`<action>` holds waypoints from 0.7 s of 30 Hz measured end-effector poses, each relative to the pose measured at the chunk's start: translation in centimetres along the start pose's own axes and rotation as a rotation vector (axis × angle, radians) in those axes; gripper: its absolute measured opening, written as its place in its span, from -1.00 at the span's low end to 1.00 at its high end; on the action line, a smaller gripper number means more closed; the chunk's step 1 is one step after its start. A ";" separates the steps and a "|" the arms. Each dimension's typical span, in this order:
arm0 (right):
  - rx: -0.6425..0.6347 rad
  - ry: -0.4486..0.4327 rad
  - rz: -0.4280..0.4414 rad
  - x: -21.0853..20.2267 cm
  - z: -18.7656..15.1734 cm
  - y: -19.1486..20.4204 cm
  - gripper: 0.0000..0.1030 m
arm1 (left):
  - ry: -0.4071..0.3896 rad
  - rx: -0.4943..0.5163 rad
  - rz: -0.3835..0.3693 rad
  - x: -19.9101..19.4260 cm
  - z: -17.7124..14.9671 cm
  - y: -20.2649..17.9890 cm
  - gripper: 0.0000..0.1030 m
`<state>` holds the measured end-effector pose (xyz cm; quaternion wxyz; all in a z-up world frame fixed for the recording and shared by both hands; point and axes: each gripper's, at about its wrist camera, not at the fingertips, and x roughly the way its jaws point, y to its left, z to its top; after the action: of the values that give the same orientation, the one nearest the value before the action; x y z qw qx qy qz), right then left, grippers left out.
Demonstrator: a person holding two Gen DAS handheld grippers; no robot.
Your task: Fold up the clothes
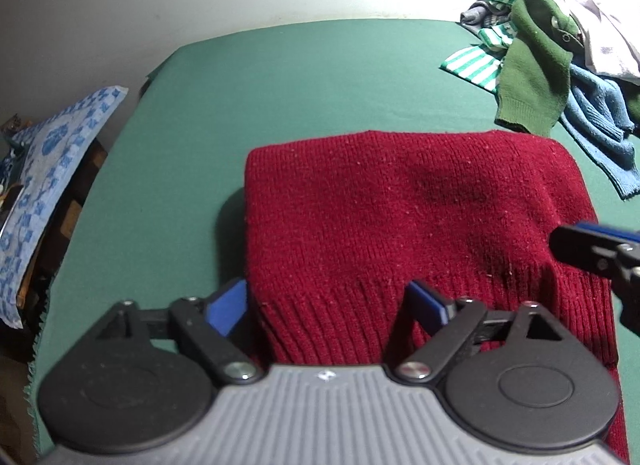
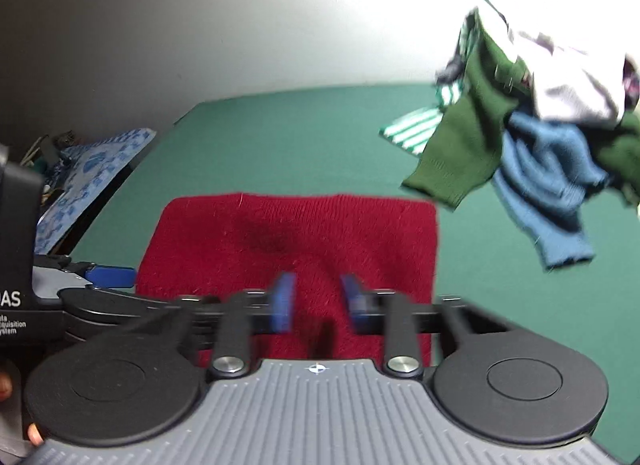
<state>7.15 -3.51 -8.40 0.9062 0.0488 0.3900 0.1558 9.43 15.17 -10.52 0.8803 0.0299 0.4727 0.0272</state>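
The left gripper [image 1: 326, 305] sits at the near edge of the table, its blue-padded fingers spread wide: one pad lies just off the left side of the folded red knit sweater [image 1: 420, 233], the other rests above its ribbed hem. The right gripper [image 2: 316, 301], blurred in its own view, hangs over the same ribbed hem with its pads apart by a narrow gap and nothing between them.

The sweater is a thick, fuzzy, roughly rectangular bundle lying on the green cloth-covered table [image 1: 280, 97] at the middle of the near edge; its far fold is rounded.

Towards the far right corner lies a loose pile of clothes [image 1: 560, 45]: a green-and-white striped piece, a dark green knit with a ribbed cuff, a blue knit sleeve, and a pale garment on top.

Beyond the table's left edge lies a blue-patterned cloth [image 1: 52, 181].
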 end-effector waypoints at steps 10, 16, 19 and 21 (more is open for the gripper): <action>0.014 0.074 -0.026 2.0 -1.9 -1.9 -0.69 | -0.010 0.002 -0.045 0.3 -0.9 1.5 0.78; 0.021 0.052 -0.022 -0.7 -2.1 -2.7 -0.45 | -0.004 0.025 -0.109 -0.9 -2.5 3.2 0.79; 0.060 0.088 -0.013 -1.2 -2.5 -3.5 -0.38 | -0.001 0.037 -0.141 -1.5 -3.3 4.1 0.80; 0.069 0.101 0.001 -1.5 -3.0 -3.5 -0.35 | 0.002 0.038 -0.159 -1.7 -3.7 4.4 0.75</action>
<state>4.88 -7.41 -10.17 0.8830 0.0722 0.4404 0.1452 5.30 19.56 -10.85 0.8785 0.0092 0.4749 -0.0517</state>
